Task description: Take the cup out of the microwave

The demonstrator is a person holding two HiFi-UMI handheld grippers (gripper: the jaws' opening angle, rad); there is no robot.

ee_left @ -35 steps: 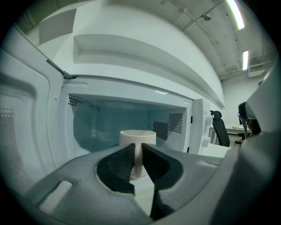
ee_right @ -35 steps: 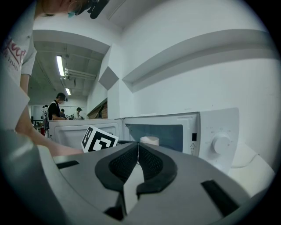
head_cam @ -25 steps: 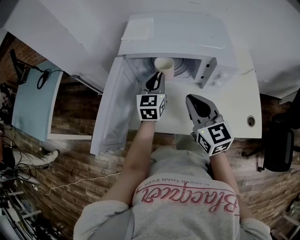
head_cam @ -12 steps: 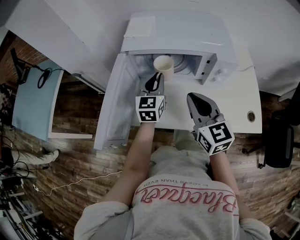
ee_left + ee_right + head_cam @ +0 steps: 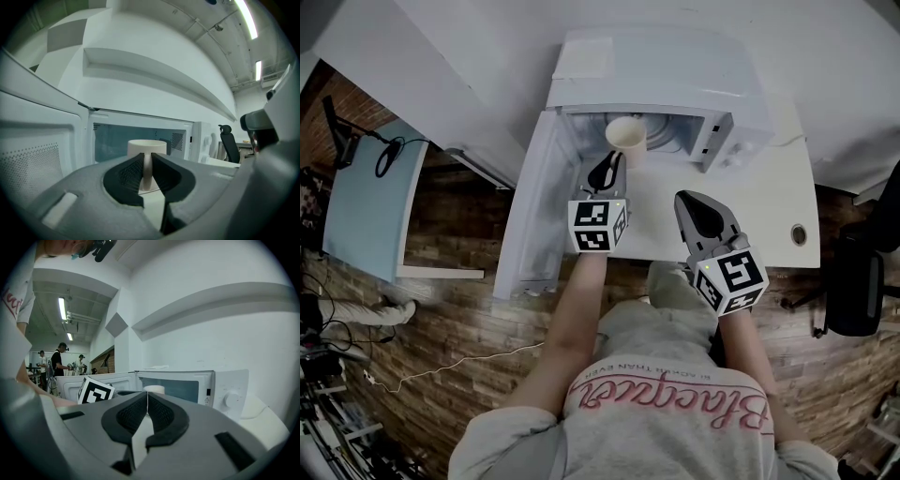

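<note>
A cream cup (image 5: 626, 136) stands upright at the open mouth of the white microwave (image 5: 656, 66). My left gripper (image 5: 612, 157) is shut on the cup's handle (image 5: 147, 169); in the left gripper view the cup's body (image 5: 146, 148) rises just past the dark pads (image 5: 126, 174). My right gripper (image 5: 686, 199) hovers over the white table (image 5: 769, 211) in front of the microwave's control panel, shut with nothing in it. From the right gripper view (image 5: 147, 397) the cup's rim (image 5: 154, 389) shows just beyond the jaws.
The microwave door (image 5: 534, 216) hangs open to the left, past the table's edge. A round cable hole (image 5: 798, 234) sits at the table's right. A black chair (image 5: 853, 291) stands right of the table. People (image 5: 58, 363) stand far off in the room.
My left gripper has drawn back a little toward the person with the cup still in its grip. My right gripper has drifted back slightly too.
</note>
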